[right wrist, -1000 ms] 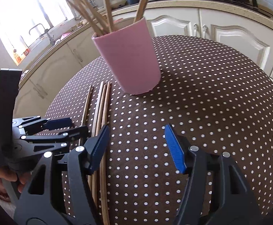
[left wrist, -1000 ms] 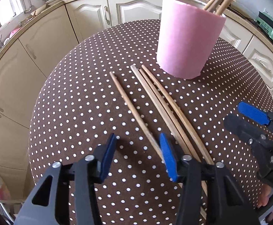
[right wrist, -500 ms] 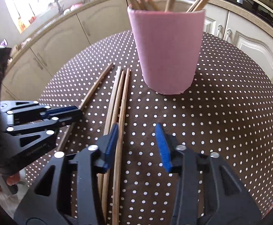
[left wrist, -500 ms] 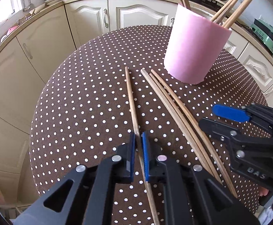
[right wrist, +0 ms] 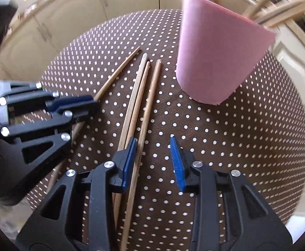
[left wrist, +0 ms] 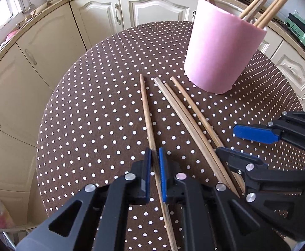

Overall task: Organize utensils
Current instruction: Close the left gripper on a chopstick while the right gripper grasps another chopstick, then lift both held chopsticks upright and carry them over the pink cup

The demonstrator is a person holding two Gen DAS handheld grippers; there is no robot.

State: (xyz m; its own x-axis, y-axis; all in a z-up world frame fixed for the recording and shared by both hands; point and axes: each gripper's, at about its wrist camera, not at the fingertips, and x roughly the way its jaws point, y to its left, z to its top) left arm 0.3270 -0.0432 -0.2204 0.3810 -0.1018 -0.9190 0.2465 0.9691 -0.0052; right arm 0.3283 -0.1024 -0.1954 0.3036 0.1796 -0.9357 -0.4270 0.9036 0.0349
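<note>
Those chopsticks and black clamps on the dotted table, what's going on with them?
A person is tidying chopsticks into the pink cup, using a hand-held gripper in each hand. The left hand-held gripper is shut on the single chopstick that lies apart. The right hand-held gripper is closing around the rightmost of three side-by-side chopsticks, its pads not yet pressing it. Several chopsticks already stand in the cup. Four lie on the table.
</note>
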